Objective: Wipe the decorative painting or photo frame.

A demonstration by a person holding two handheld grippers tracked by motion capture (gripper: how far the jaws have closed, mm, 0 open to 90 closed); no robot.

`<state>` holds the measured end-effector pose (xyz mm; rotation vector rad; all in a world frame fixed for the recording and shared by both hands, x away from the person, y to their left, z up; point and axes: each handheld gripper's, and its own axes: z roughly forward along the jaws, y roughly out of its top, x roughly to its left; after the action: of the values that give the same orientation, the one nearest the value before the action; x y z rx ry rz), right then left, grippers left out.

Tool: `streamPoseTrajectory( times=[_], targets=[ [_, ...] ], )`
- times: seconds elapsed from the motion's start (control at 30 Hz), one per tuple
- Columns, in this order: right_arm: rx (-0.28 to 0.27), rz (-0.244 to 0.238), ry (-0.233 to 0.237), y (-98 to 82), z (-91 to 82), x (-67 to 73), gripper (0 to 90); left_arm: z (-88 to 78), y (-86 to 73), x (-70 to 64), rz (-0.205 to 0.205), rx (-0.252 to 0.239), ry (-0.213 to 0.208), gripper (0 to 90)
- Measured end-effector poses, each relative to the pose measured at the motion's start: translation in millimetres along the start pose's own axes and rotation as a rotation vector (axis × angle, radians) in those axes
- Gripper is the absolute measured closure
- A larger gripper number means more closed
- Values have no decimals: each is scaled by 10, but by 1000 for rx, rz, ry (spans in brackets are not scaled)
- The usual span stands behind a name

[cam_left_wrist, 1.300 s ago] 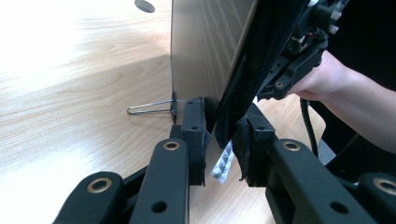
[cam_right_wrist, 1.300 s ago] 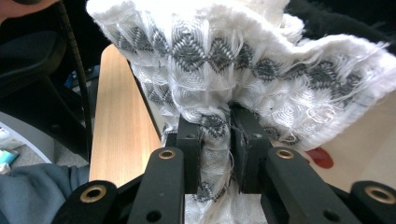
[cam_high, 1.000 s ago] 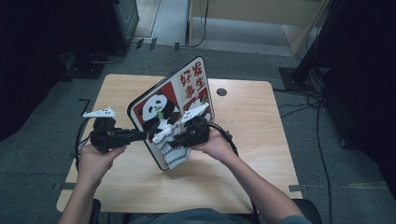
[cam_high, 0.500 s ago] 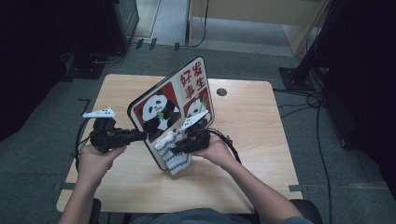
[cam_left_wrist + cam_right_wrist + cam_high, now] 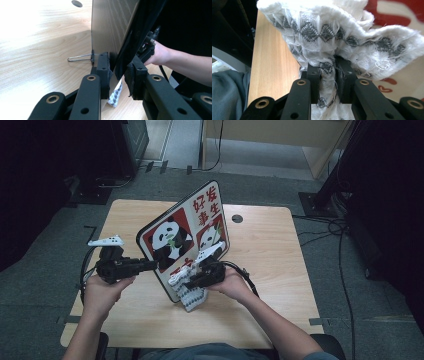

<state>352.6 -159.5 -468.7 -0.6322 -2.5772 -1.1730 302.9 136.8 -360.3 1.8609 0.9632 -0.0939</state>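
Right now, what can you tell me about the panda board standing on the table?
The panda board is a thin flat panel with rounded corners and a black rim. Its face carries two panda pictures on red and red characters on white. It stands on edge on the wooden table, tilted. Its plain back has a wire stand folded out onto the table. The left claw is shut on its edge. The right claw presses a white patterned cloth against the lower front.

High view downward over table (image 5: 280, 245) — gripper views close on panda board (image 5: 182, 237)
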Motion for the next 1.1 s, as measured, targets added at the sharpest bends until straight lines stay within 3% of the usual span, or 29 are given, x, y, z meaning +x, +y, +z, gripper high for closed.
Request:
streamPoseTrajectory(
  times=[0.13, 0.47, 0.73, 1.1],
  targets=[
    [17, 43, 23, -14, 10, -31, 772, 3, 1, 0, -1, -2, -3, 744],
    [-5, 50, 44, 67, -104, 9, 785, 12, 4, 19, -9, 5, -6, 702],
    [-58, 47, 29, 217, -324, 93, 786, -47, -8, 30, -2, -7, 5, 658],
    [-94, 1, 21, 508, -521, 255, 786, -173, -66, 34, -15, -23, 10, 648]
  ],
)
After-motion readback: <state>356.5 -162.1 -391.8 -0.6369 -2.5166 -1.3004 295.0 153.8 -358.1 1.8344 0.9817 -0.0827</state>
